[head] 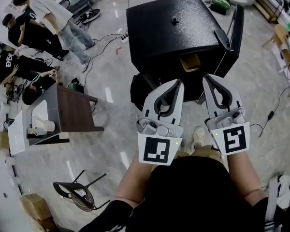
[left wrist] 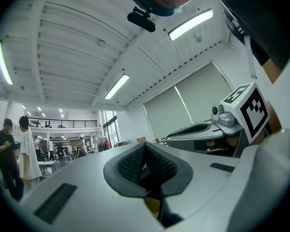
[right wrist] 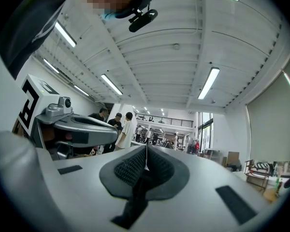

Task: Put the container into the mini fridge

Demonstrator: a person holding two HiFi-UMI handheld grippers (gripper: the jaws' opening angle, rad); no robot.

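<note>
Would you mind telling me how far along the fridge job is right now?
Done, apparently: the tan container sits inside the mini fridge. In hand: nothing; the left tongs and right tongs are both shut and empty. Left: the door stands open, so probably closing it.

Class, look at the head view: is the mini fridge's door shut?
No: the mini fridge has its door swung open at the picture's right side, leaving the front compartment exposed.
</note>
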